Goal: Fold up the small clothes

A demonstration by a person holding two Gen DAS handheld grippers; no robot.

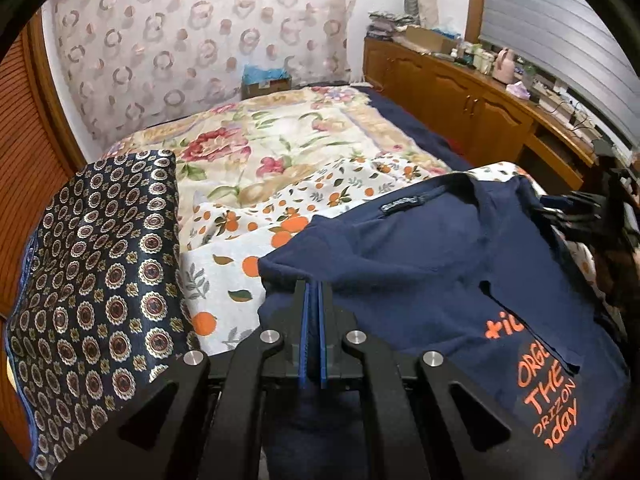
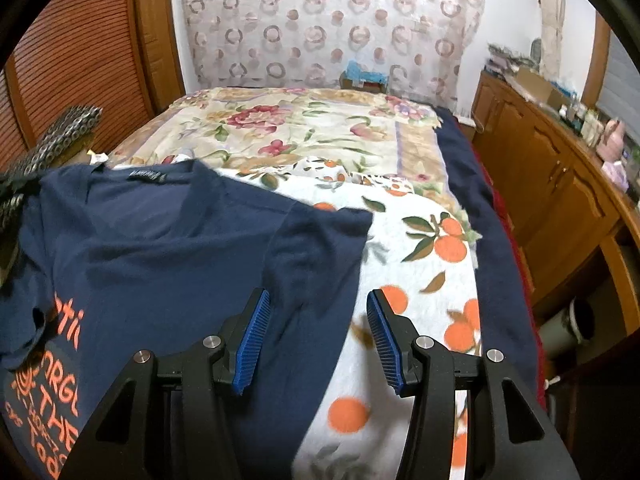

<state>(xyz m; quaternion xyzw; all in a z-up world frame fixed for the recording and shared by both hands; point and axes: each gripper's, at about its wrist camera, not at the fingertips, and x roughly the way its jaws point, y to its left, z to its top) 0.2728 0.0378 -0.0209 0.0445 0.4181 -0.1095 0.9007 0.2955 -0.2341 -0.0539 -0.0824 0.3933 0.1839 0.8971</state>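
Note:
A navy T-shirt (image 1: 420, 280) with orange lettering lies collar away from me on an orange-fruit blanket (image 1: 224, 280). My left gripper (image 1: 314, 286) is shut on the shirt's left edge, and the cloth bunches up at its blue pads. In the right wrist view the same T-shirt (image 2: 160, 240) spreads to the left. My right gripper (image 2: 317, 294) stands open over the right sleeve's edge, its pads apart from the cloth. That gripper also shows at the shirt's far right side (image 1: 560, 208).
A navy cloth with medallion print (image 1: 100, 280) lies folded left of the shirt. A floral bedcover (image 2: 300, 132) stretches behind. A wooden cabinet (image 2: 560, 200) with clutter on top runs along the bed's right side, and a slatted wooden door (image 2: 80, 60) stands left.

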